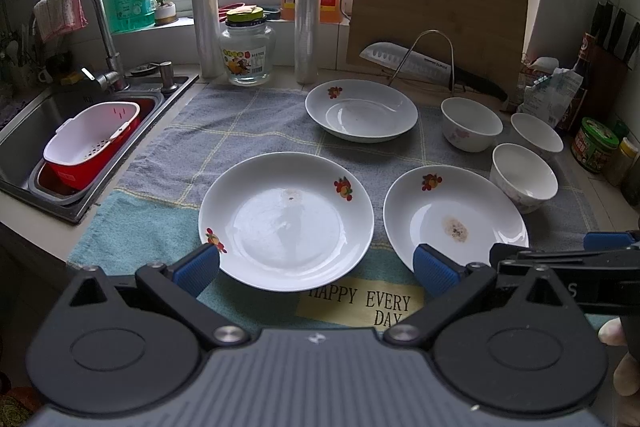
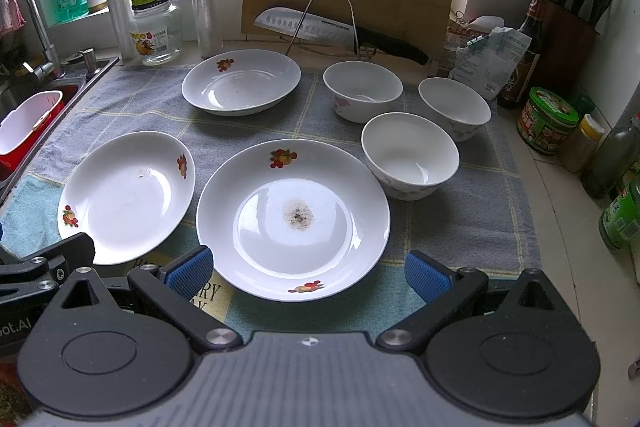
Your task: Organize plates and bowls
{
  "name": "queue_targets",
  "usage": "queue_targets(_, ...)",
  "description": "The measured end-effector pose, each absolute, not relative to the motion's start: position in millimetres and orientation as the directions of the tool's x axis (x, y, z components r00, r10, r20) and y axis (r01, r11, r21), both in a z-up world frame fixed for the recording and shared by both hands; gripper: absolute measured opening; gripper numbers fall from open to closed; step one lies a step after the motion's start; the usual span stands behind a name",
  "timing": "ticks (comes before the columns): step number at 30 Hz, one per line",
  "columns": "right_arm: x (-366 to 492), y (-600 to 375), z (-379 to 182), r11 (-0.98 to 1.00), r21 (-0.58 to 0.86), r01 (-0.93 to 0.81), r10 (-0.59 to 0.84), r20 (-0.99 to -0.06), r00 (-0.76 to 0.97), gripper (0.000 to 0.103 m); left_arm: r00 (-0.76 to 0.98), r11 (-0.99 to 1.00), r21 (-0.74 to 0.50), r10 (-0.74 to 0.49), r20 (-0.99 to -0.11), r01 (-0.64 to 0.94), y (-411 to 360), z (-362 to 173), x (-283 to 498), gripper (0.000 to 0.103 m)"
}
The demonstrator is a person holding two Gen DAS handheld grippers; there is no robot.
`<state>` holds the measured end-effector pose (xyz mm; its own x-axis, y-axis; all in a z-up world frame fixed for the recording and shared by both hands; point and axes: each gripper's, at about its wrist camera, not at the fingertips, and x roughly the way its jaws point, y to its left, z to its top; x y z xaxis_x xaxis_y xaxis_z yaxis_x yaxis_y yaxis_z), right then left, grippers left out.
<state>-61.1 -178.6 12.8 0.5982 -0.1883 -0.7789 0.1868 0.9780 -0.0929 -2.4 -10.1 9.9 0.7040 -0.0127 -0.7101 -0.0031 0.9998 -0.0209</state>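
Both grippers spread wide, nothing held, hovering at near edge of the towel (image 2: pixel 460 227).

3 plates + 3 bowls all separate, nothing stacked yet imo. Layout: near-left plate (image 1: pixel 286 221), near-right stained plate (image 2: pixel 293 217), far plate (image 2: pixel 241 82) behind them; bowls clustered far right, nearest bowl (image 2: pixel 411 155) just beside the stained plate's far-right rim, the other two bowls (image 2: pixel 362 91) (image 2: pixel 455 107) behind it.

Key relation: each gripper sits dead ahead of its own plate. Left gripper (image 1: pixel 316 269) faces near-left plate, near rim sits between its blue pads (image 1: pixel 200 265). Right gripper (image 2: pixel 308 277) same w/ stained plate, rim betw pads. Grippers side by side, nearly touching.

Plates round, so no long axis; approach = straight fwd onto near rim. Bowls lie closer to the R gripper; L would have to cross over the plates. Likely R takes bowls, either can start the plate stack.
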Motion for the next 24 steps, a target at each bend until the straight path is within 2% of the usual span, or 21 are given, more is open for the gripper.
queue_targets(24,-73,-180,21,0.985,-0.065,0.158,-0.153,-0.748,0.646,0.103,0.731,1.0,-0.01,0.012,-0.682,-0.025,-6,19,-16,0.102)
